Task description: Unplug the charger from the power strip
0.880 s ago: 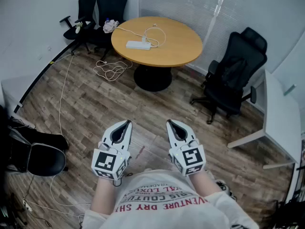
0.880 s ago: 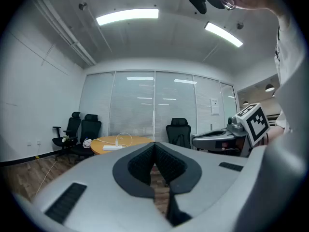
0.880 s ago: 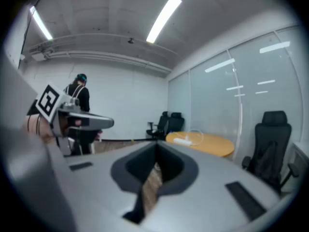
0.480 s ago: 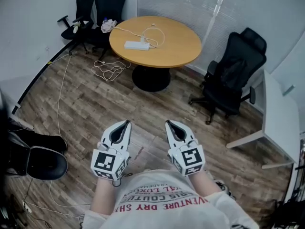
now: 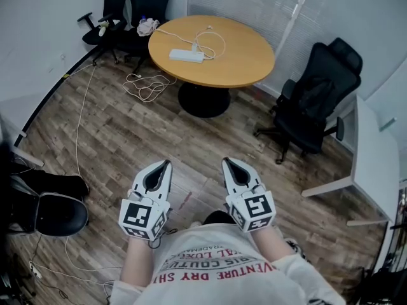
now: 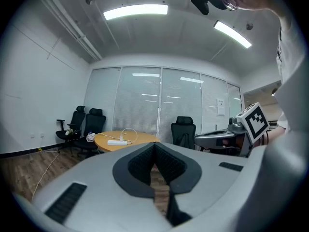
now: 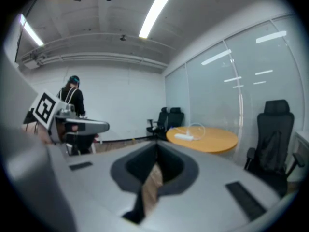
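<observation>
I am holding my left gripper point(image 5: 166, 162) and right gripper point(image 5: 226, 161) near me, fingers pressed together on nothing. The charger point(image 5: 196, 47) is sitting plugged into the power strip point(image 5: 184, 55) on the far round table point(image 5: 245, 65).

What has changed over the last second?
Nothing taken hold of or let go. The round table looks slightly larger in the head view, and a dark shoe tip now shows between the tools, so the person has probably stepped toward it. The left tool and right tool stay level before the body, shut and empty; the power strip lies untouched on the table.
</observation>
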A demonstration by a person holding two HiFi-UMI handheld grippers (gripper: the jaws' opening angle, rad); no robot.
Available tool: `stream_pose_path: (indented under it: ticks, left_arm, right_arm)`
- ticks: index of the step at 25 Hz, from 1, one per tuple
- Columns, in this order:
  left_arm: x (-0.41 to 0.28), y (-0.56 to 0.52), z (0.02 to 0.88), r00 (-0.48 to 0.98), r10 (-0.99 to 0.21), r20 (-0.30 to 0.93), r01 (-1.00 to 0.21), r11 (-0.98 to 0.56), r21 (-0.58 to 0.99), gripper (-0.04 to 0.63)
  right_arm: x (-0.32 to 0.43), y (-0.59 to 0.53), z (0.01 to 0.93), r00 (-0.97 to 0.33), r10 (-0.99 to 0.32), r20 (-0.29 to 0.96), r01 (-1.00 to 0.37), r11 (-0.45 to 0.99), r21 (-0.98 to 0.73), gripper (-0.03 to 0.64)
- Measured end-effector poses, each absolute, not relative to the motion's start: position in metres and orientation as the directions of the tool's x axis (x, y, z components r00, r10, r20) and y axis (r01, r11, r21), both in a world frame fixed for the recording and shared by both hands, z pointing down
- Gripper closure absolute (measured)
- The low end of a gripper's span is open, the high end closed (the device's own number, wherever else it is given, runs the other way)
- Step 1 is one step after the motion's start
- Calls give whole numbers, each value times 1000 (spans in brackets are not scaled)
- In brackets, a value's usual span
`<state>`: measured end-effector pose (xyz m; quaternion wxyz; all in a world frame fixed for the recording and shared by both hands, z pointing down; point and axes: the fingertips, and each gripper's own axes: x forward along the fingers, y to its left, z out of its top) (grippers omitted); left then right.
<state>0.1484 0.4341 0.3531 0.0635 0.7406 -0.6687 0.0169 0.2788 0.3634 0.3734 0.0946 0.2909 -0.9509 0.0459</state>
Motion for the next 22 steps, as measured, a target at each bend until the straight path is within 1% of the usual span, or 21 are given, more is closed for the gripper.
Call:
stream_pose_path:
  ticks: [5,11,17,22]
  left_arm:
    - [135,427,367,85,-988,132,-992,-72,101,563]
    - [103,384,380,22,-987,158,-997,-9,82,563]
    - [59,315,382,-23,-983,184,-998,34,54,563]
    - [25,225,374,-37,-982,186,-998,45,42,563]
  right_arm:
    - [267,352,388,-817,-523,243,-549,835,-45,588]
    - [231,297,405,-843,-476,248,-507,859,-75,588]
    - [184,214,406,-861,-452,233,-486,866,-115,588]
    - [148,118,398,-869,-441,222,-475,871,-128,588]
